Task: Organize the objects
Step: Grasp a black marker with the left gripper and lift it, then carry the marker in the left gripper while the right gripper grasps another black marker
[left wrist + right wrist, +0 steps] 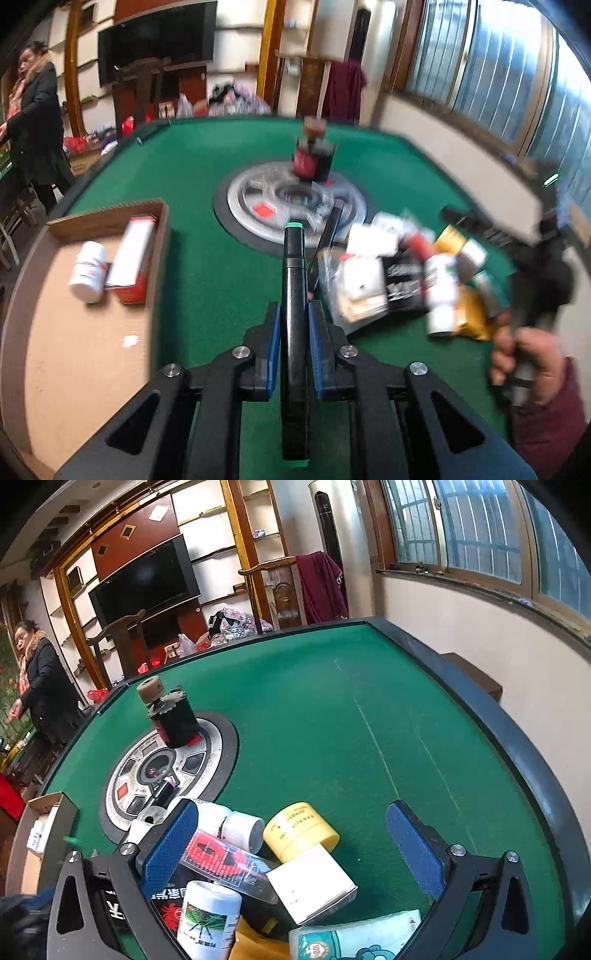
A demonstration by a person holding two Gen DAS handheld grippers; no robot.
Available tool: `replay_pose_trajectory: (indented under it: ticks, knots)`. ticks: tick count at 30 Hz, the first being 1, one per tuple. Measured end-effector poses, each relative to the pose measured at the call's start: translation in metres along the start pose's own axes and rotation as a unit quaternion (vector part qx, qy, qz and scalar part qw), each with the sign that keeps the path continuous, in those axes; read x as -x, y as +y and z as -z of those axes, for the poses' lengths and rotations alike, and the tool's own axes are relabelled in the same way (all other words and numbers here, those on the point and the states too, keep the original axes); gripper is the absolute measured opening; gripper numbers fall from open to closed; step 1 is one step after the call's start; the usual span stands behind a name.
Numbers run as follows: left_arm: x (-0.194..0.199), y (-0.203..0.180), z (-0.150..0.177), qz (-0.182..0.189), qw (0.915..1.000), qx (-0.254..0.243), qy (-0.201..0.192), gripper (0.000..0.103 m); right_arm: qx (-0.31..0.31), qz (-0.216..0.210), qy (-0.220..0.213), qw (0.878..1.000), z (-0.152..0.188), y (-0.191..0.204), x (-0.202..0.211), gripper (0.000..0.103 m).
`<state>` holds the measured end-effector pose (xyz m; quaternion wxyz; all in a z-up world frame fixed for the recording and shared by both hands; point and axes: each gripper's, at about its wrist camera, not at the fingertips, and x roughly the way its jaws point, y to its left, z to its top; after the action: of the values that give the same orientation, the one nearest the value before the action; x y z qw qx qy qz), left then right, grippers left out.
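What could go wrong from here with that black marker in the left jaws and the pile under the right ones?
1. The left gripper clamps the black marker partway along, much of it sticking out ahead; a fast swing could lever it loose before the cardboard box.
2. The box already holds a white bottle and a red-and-white carton; a drop could knock them.
3. The open right gripper straddles stacked clutter; closing may pinch the clear red-patterned case along with its neighbours.

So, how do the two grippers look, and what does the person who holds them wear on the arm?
Both are black frames with triangular cut-outs and round silver bolts at the joints. The left gripper and the right gripper each carry two blue textured pads. In the left wrist view, the hand on the right gripper's black handle comes out of a dark red sleeve. No cables are visible.
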<state>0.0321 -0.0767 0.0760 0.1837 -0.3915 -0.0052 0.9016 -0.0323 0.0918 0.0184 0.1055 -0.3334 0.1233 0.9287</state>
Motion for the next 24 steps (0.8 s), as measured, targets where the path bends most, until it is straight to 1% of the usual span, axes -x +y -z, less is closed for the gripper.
replay_pose_trajectory:
  ticks: [3,5,6,7,8,9,11,12,14,15,16,17,18,19,21,23,24]
  knots:
    - [0.035,0.015,-0.001,0.023,0.9986,0.027,-0.039,0.014,0.007,0.011,-0.002,1.000,0.001,0.001,-0.002,0.103]
    - [0.052,0.024,0.000,0.032,0.9970,0.041,-0.057,0.014,0.014,0.019,-0.007,1.000,0.002,0.003,-0.002,0.103]
    - [0.062,0.030,0.002,0.037,0.9961,0.047,-0.064,0.014,0.021,0.030,-0.017,0.999,0.002,0.005,0.000,0.102]
    - [0.067,0.033,0.003,0.040,0.9956,0.050,-0.068,0.014,0.033,0.052,-0.025,0.998,0.000,0.009,0.005,0.102]
    - [0.072,0.038,0.005,0.043,0.9951,0.052,-0.073,0.014,0.037,0.058,-0.030,0.997,-0.004,0.012,0.011,0.102]
    - [0.076,0.042,0.007,0.046,0.9945,0.053,-0.077,0.014,0.035,0.046,-0.035,0.998,-0.009,0.016,0.020,0.102]
    - [0.080,0.049,0.012,0.051,0.9937,0.059,-0.081,0.014,0.030,-0.004,-0.033,0.999,-0.023,0.030,0.040,0.102]
    - [0.079,0.054,0.015,0.056,0.9930,0.066,-0.080,0.014,0.035,-0.033,-0.023,0.999,-0.031,0.041,0.046,0.102]
    - [0.078,0.061,0.020,0.062,0.9921,0.078,-0.077,0.014,0.054,-0.112,0.022,0.992,-0.045,0.071,0.043,0.103]
    - [0.079,0.067,0.026,0.063,0.9916,0.085,-0.075,0.014,0.064,-0.140,0.050,0.987,-0.050,0.085,0.036,0.102]
    - [0.081,0.072,0.028,0.062,0.9913,0.090,-0.074,0.014,0.075,-0.157,0.085,0.981,-0.053,0.102,0.023,0.102]
    - [0.083,0.077,0.030,0.060,0.9909,0.095,-0.074,0.014,0.085,-0.160,0.121,0.976,-0.054,0.117,0.006,0.101]
    - [0.087,0.085,0.034,0.058,0.9902,0.100,-0.078,0.014,0.089,-0.155,0.135,0.975,-0.054,0.124,-0.003,0.098]
    - [0.090,0.090,0.036,0.055,0.9900,0.102,-0.080,0.014,0.095,-0.142,0.157,0.973,-0.053,0.134,-0.020,0.095]
    - [0.097,0.103,0.040,0.047,0.9895,0.105,-0.088,0.014,0.096,-0.122,0.195,0.968,-0.050,0.144,-0.046,0.072]
    - [0.099,0.112,0.042,0.044,0.9885,0.111,-0.092,0.014,0.087,-0.112,0.241,0.960,-0.045,0.151,-0.071,0.066]
    - [0.100,0.118,0.044,0.047,0.9877,0.116,-0.093,0.014,0.087,-0.094,0.254,0.959,-0.040,0.153,-0.080,0.062]
